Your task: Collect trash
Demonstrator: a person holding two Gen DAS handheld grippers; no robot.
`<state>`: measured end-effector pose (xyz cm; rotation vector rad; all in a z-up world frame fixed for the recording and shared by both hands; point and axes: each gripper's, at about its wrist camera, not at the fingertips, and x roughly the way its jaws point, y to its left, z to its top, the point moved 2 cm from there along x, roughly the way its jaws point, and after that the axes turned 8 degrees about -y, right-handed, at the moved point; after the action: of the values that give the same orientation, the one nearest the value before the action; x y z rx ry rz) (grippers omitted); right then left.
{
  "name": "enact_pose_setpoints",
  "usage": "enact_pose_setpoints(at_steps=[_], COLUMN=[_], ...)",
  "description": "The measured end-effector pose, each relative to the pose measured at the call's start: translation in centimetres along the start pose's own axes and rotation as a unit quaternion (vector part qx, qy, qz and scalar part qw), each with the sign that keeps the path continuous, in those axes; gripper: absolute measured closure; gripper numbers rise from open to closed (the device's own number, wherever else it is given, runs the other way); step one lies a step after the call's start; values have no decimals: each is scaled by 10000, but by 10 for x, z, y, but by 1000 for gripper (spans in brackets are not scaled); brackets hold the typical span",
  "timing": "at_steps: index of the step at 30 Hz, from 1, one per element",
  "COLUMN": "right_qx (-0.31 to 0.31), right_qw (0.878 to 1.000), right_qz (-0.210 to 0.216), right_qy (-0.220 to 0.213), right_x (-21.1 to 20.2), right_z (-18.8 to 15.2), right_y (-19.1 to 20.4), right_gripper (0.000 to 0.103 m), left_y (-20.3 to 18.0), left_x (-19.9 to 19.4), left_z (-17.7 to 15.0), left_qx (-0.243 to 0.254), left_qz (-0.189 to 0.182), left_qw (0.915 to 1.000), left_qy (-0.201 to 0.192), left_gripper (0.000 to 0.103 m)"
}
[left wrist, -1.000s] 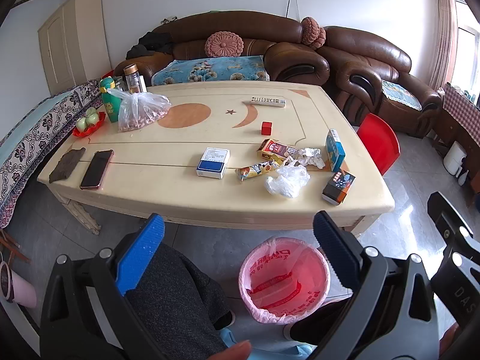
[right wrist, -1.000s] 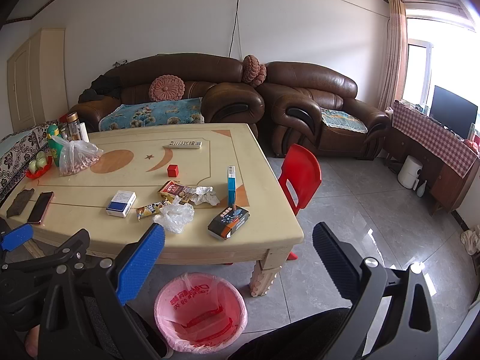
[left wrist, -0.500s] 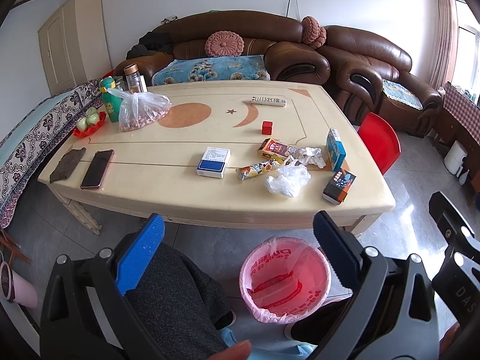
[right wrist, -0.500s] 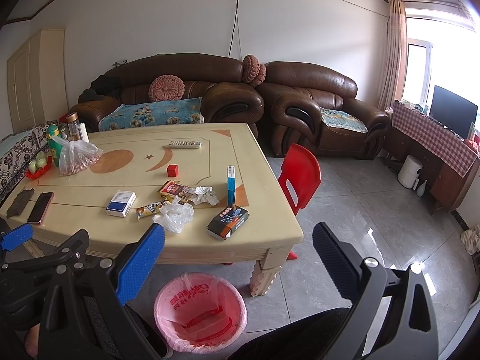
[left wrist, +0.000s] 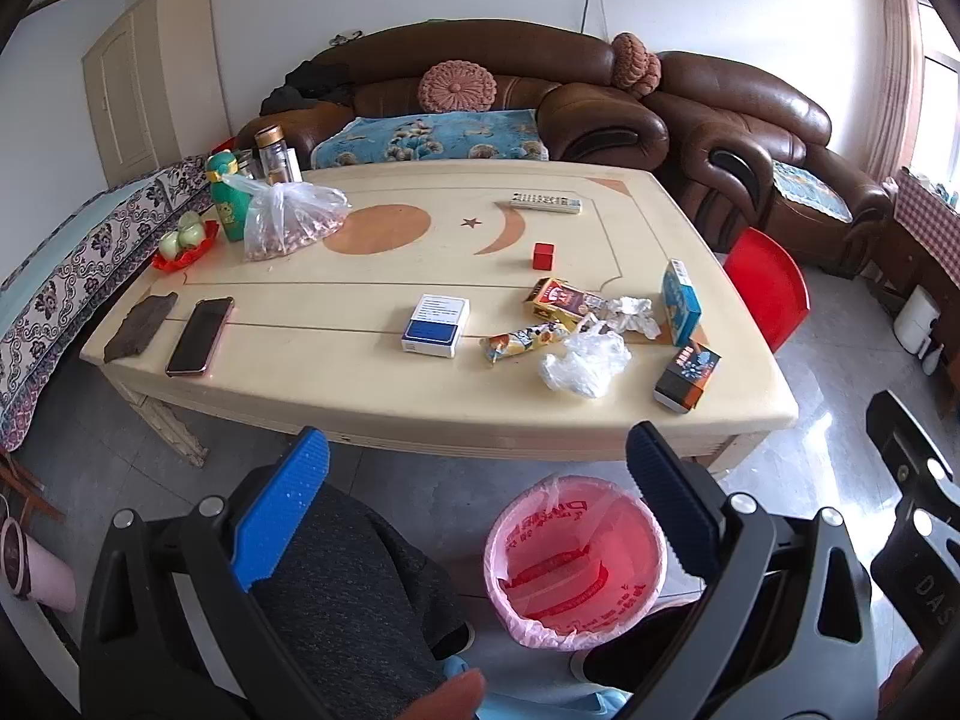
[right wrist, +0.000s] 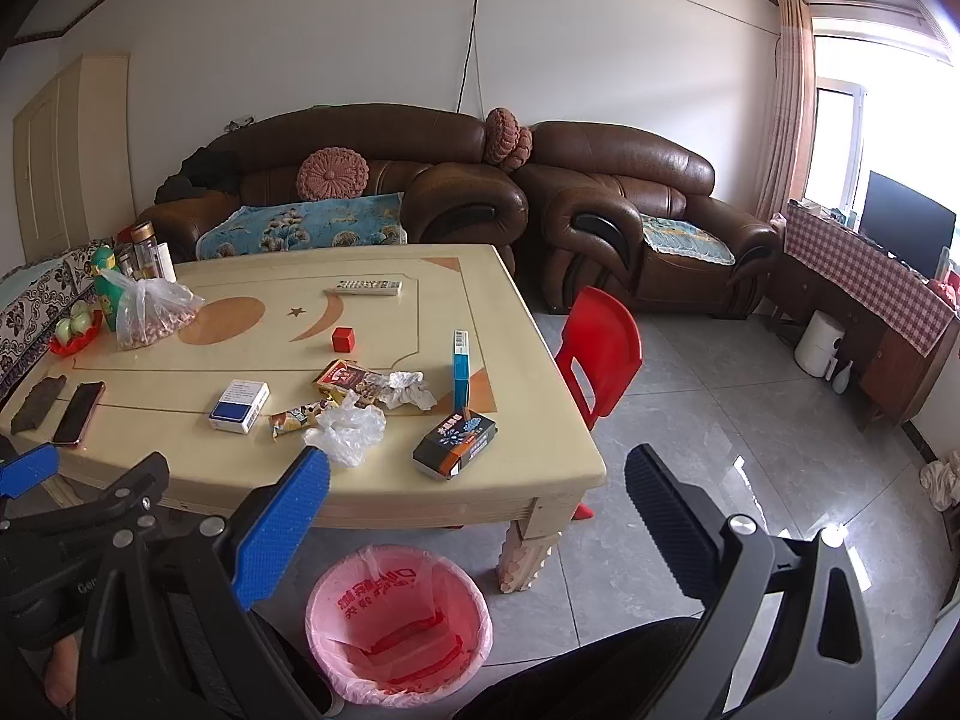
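Trash lies on the cream table [left wrist: 336, 384] near its front right: a crumpled clear plastic bag [left wrist: 583, 362], a snack wrapper [left wrist: 521, 341], a crushed red-and-yellow packet [left wrist: 559, 300] and crumpled white paper [left wrist: 631, 314]. A red bin with a pink liner [left wrist: 576, 564] stands on the floor in front of the table; it also shows in the right wrist view [right wrist: 398, 618]. My left gripper [left wrist: 477, 510] is open and empty, held back over my knee. My right gripper [right wrist: 477, 516] is open and empty, above the floor by the bin.
On the table: a blue-white box [left wrist: 437, 325], an upright blue box [left wrist: 680, 302], a dark box [left wrist: 687, 373], a red cube [left wrist: 543, 255], a remote [left wrist: 546, 203], a phone [left wrist: 200, 335], a bag of nuts [left wrist: 288, 222], bottles. A red chair [right wrist: 600, 354] stands at the table's right. Sofas behind.
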<state>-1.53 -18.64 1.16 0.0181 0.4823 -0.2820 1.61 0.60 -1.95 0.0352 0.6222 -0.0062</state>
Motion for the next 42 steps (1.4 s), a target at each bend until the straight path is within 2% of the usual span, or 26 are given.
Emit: enact_pose_setpoints(at_steps=[5, 9, 16, 20, 24, 27, 38, 42], right_qx=[21, 102, 1, -5, 100, 227, 512, 606], right_qw=[9999, 9998, 9997, 9993, 9989, 9968, 9902, 9840], right_qz=[56, 22, -180, -119, 18, 213, 442, 595], right_qy=[94, 158, 193, 344, 465, 740, 1220, 1569], right_x=[13, 30, 59, 84, 108, 129, 191, 218], right_z=[-2, -4, -5, -8, -14, -15, 0, -4], right_y=[-2, -12, -27, -39, -50, -55, -38, -30], right_gripper=[6, 6, 6, 6, 6, 6, 6, 6], left_y=[3, 8, 18, 18, 14, 10, 20, 19], left_x=[6, 17, 48, 64, 87, 107, 175, 210], left_z=[1, 4, 11, 13, 18, 25, 59, 61], left_qx=[-53, -15, 88, 235, 596, 797, 1061, 1158], left_qz=[47, 283, 342, 207, -161, -394, -525, -553], left_qw=[10000, 9996, 9991, 9988, 9962, 9928, 9857, 9800], left_qy=[6, -1, 239, 369, 611, 805, 1199, 1522], left_gripper=[6, 6, 6, 6, 6, 6, 6, 6])
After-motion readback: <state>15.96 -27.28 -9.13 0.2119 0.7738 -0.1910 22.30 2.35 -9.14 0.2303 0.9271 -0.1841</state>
